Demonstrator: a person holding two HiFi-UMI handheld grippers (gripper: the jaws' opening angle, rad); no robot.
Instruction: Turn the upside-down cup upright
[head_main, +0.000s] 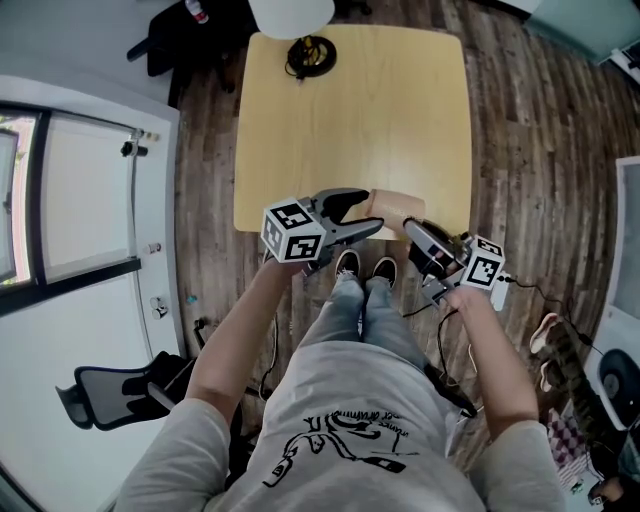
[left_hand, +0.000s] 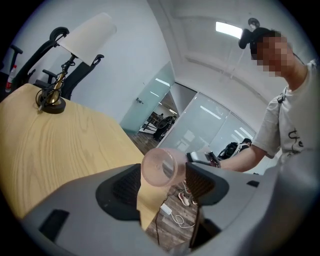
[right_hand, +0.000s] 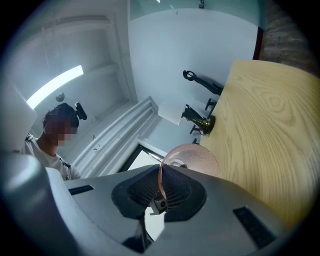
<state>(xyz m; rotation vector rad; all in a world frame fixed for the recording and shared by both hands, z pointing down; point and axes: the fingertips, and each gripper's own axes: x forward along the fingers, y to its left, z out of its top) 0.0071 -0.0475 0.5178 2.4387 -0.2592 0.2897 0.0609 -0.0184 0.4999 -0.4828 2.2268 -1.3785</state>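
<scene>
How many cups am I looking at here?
1. The pink see-through cup is held at the near edge of the table, its rim pinched by the right gripper, its body between the left gripper's jaws. I see no others.

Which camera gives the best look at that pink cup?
The left gripper view: nearly the whole cup shows, sideways. The right gripper view shows part of it, rim pinched by the right gripper; the head view, a small shape.

Both your arms reach out in front, grippers close together. Your left gripper (head_main: 360, 215) holds its jaws apart. Your right gripper (head_main: 410, 228) pinches the rim of the cup (right_hand: 192, 157).
</scene>
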